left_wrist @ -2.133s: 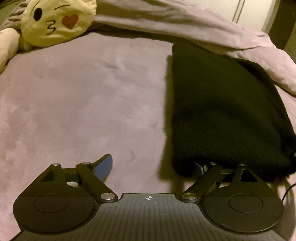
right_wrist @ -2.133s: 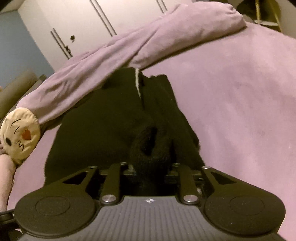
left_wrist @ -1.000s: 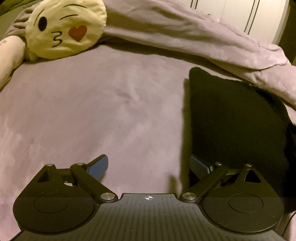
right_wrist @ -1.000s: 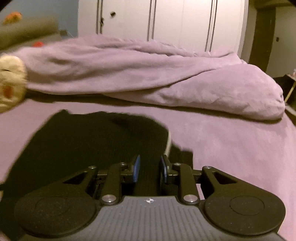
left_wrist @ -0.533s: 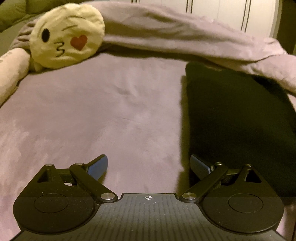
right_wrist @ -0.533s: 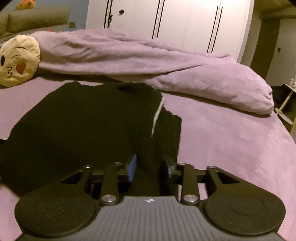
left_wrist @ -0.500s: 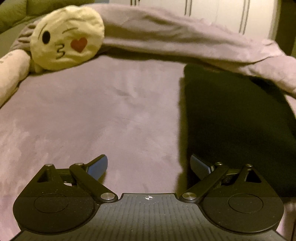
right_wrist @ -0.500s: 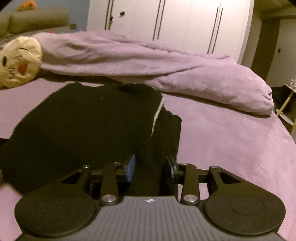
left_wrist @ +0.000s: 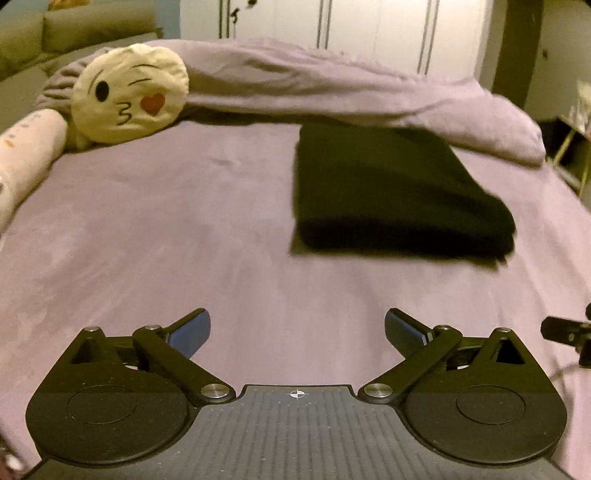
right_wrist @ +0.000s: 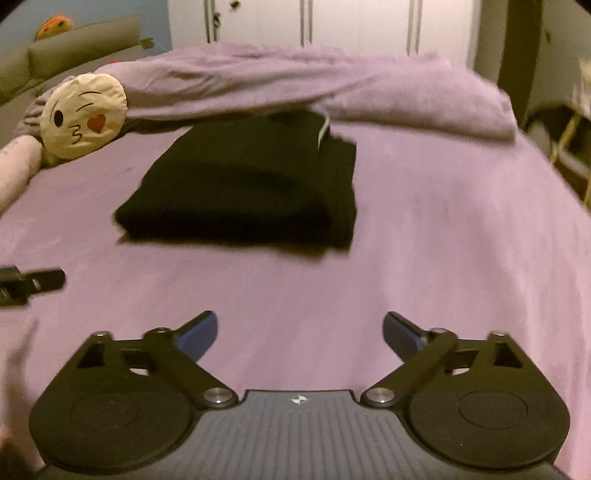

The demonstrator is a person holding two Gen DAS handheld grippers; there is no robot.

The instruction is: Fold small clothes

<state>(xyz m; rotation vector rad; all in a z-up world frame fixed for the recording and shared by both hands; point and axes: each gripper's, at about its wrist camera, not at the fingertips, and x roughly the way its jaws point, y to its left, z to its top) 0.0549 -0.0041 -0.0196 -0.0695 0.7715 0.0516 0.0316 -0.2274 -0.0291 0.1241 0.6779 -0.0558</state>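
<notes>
Black knit garment (left_wrist: pixel 391 192): folded into a thick rectangle, lying flat on the purple bed (left_wrist: pixel 184 221), its far edge just under the rumpled purple duvet (left_wrist: pixel 332 88). A pale stripe shows on its right side in your right view. Your left tongs (left_wrist: pixel 297 330): spread wide, nothing between the blue pads, hovering over bare sheet, well short of the garment. Your right tongs (right_wrist: pixel 299 332): jaws have just been opening, now spread wide, nothing between them, clear of the garment. Yellow kissing-face cushion (left_wrist: pixel 129 94): propped at the bed's far left. White wardrobe doors (right_wrist: pixel 354 26): behind the bed.
</notes>
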